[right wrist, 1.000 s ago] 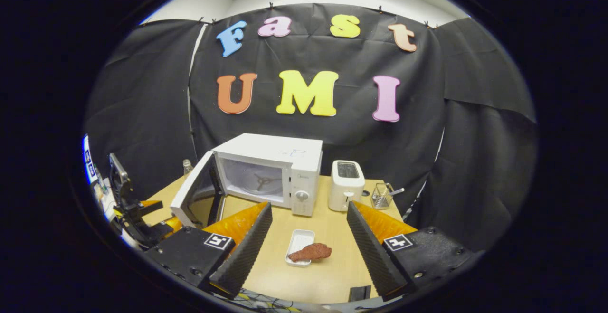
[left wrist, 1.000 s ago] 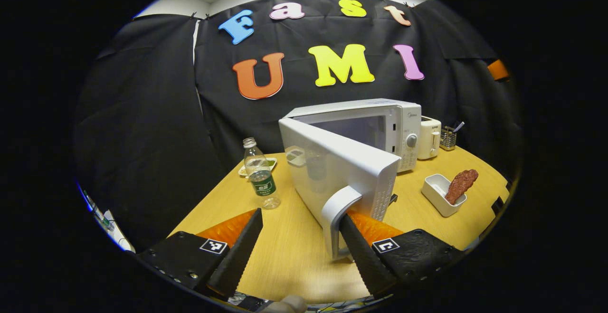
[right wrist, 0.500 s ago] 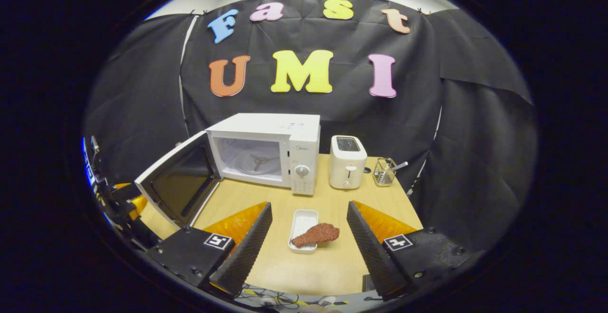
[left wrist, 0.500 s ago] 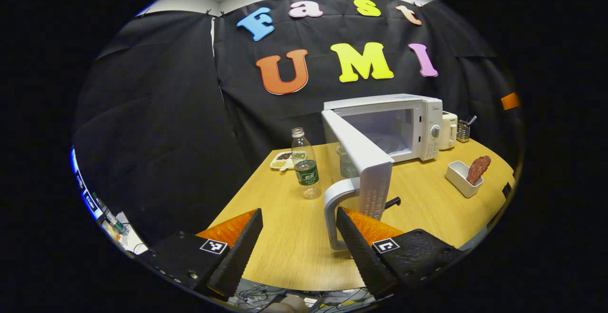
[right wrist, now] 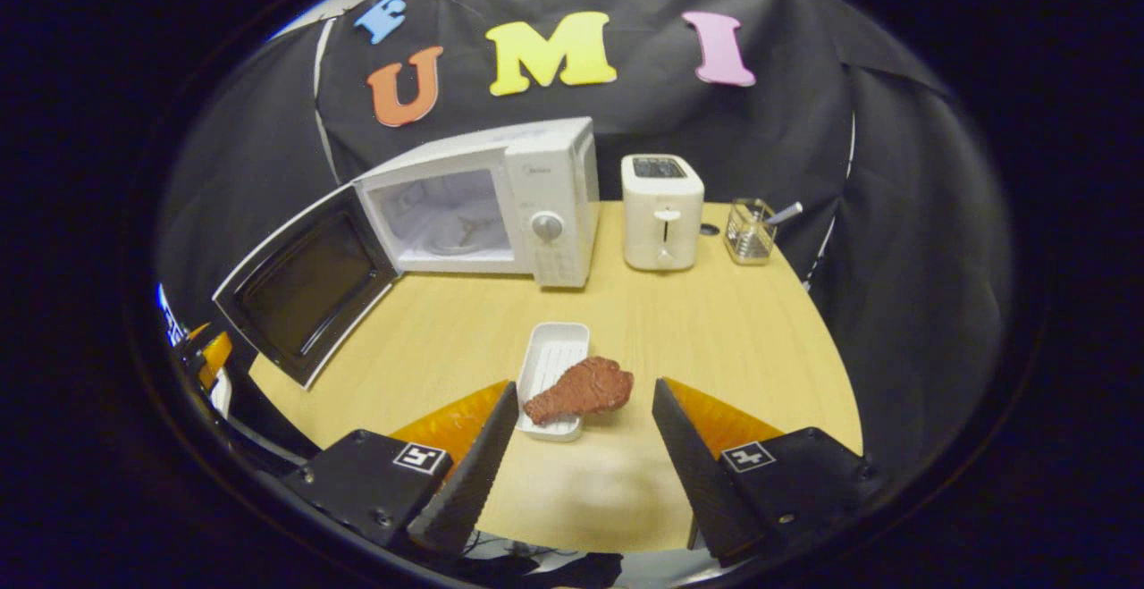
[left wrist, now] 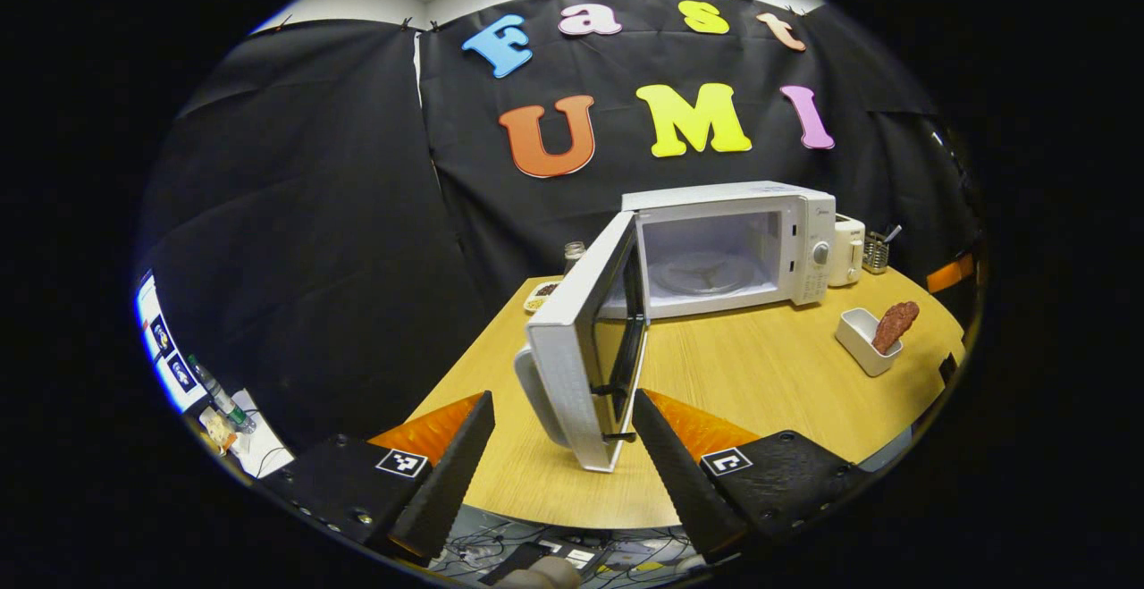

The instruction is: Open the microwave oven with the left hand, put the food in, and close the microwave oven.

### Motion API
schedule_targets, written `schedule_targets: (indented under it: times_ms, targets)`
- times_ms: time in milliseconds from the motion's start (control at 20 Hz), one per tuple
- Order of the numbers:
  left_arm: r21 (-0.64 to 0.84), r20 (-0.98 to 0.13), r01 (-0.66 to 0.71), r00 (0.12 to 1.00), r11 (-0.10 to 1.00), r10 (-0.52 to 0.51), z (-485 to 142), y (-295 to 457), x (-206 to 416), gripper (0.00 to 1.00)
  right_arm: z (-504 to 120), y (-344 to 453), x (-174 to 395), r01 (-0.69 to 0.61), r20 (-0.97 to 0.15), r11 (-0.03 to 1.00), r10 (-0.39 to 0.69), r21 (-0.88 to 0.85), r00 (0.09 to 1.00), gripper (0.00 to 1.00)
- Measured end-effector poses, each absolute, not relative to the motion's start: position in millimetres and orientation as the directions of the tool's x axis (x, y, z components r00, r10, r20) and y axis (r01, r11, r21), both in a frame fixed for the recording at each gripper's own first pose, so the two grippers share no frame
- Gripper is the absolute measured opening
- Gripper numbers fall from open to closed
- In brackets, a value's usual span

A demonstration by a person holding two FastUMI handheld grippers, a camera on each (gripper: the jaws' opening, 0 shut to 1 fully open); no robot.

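The white microwave (left wrist: 733,240) stands at the back of the table with its door (left wrist: 581,348) swung wide, and the cavity and its turntable show. The door's free edge stands between the spread fingers of my open left gripper (left wrist: 559,473); neither finger presses on it. The food, a brown piece of meat (right wrist: 581,388), rests across the near end of a white tray (right wrist: 550,352). My right gripper (right wrist: 581,473) hangs open just in front of the meat, apart from it. The same meat (left wrist: 894,325) and tray (left wrist: 860,339) lie at the right in the left gripper view.
A white toaster (right wrist: 661,214) and a wire utensil holder (right wrist: 749,231) stand right of the microwave (right wrist: 483,200). Behind the open door are a bottle's top (left wrist: 572,254) and a small dish (left wrist: 539,296). The wooden table (right wrist: 715,321) ends close to both grippers.
The door has swung from half open to wide open, and my left gripper's finger no longer hooks its handle. My right gripper has tilted down and come closer to the meat.
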State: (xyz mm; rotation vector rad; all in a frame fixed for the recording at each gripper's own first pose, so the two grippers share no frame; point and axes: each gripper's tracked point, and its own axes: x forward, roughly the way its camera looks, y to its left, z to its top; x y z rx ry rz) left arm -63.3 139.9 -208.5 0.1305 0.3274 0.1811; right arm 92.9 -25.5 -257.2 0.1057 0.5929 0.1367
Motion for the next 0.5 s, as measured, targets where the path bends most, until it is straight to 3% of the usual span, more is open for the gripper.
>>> schedule_targets:
  times_ms: [50, 100, 250, 300, 350, 400, 450, 500]
  targets:
    - [0.156, -0.312, -0.157, 0.929, 0.975, 0.199, -206.8, 133.1, -62.8, 0.95, -267.4, -26.8, 96.2, -0.1, -0.571, 0.977, 0.193, 0.19, 0.798, 0.86]
    - [0.154, -0.317, -0.158, 0.927, 0.975, 0.2, -205.5, 126.1, -61.4, 0.95, -274.6, -23.9, 101.0, -0.122, -0.58, 0.961, 0.248, 0.247, 0.776, 0.89]
    - [0.147, -0.326, -0.151, 0.926, 0.978, 0.192, -198.5, 99.8, -55.7, 0.95, -292.0, -24.8, 118.1, -0.132, -0.603, 0.912, 0.36, 0.389, 0.712, 0.79]
    - [0.155, -0.326, -0.151, 0.925, 0.976, 0.195, -194.7, 93.1, -52.6, 0.95, -295.7, -25.6, 125.6, -0.132, -0.604, 0.895, 0.39, 0.426, 0.696, 0.72]
    - [0.157, -0.327, -0.151, 0.924, 0.976, 0.196, -192.2, 85.4, -48.2, 0.95, -301.3, -26.2, 131.9, -0.129, -0.609, 0.882, 0.413, 0.454, 0.678, 0.57]
    - [0.158, -0.329, -0.153, 0.923, 0.975, 0.198, -190.1, 78.9, -44.4, 0.95, -307.7, -25.7, 137.4, -0.129, -0.616, 0.867, 0.439, 0.481, 0.654, 0.5]
    - [0.161, -0.33, -0.157, 0.922, 0.974, 0.203, -187.4, 73.7, -41.0, 0.95, -311.0, -22.1, 142.5, -0.141, -0.61, 0.845, 0.478, 0.516, 0.633, 0.6]
    - [0.167, -0.332, -0.164, 0.919, 0.972, 0.212, -185.0, 67.7, -37.3, 0.95, -311.6, -20.5, 144.3, -0.149, -0.607, 0.823, 0.513, 0.547, 0.607, 0.43]
